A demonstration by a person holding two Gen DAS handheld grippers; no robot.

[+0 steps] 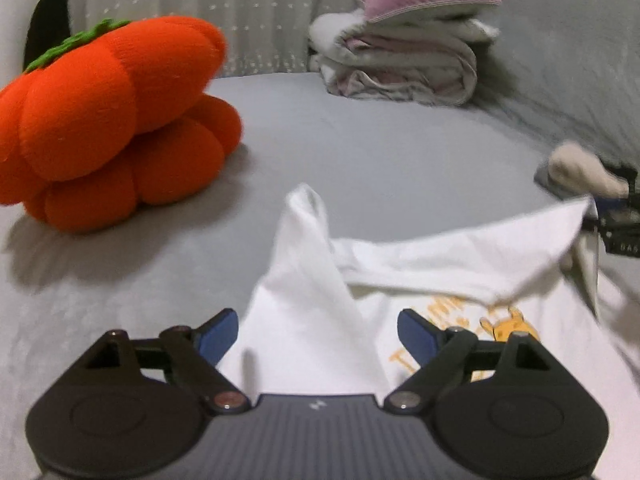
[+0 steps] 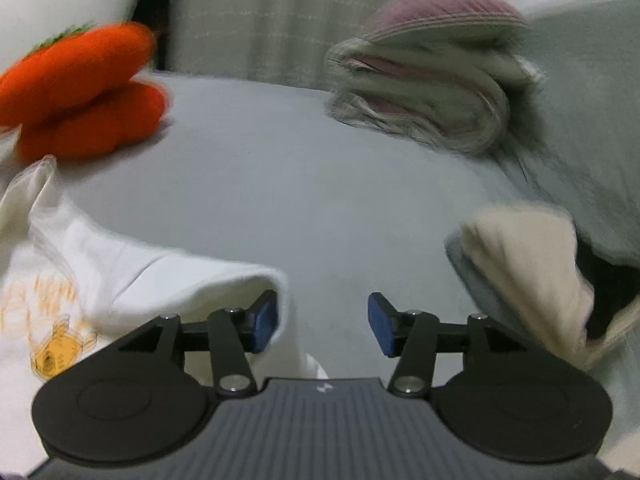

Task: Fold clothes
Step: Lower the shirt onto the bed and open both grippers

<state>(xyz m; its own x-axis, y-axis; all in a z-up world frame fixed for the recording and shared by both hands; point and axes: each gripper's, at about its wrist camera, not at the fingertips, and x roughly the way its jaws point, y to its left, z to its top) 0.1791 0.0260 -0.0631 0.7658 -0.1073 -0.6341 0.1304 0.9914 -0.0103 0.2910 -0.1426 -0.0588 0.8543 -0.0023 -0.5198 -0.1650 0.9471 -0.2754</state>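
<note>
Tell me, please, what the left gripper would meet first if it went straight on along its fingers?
Most likely the white printed T-shirt: its raised fold stands between the left gripper's open jaws, directly ahead. Beyond lies grey bedsheet.

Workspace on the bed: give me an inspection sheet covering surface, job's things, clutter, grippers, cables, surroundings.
Surface: grey bed sheet, mostly smooth.
Job's things: white T-shirt with an orange print, partly folded, one peak of cloth standing up; its edge lies beside the right tool's blue pad.
Clutter: orange pumpkin plush at left; stack of folded laundry with a pink ribbed item on top at the far side; beige cloth at right.
Grippers: left hand-held gripper open, the cloth peak between its pads but not pinched; right hand-held gripper open, nothing between its pads.
Cables: nothing seen.
Surroundings: pale curtain behind the bed.
</note>
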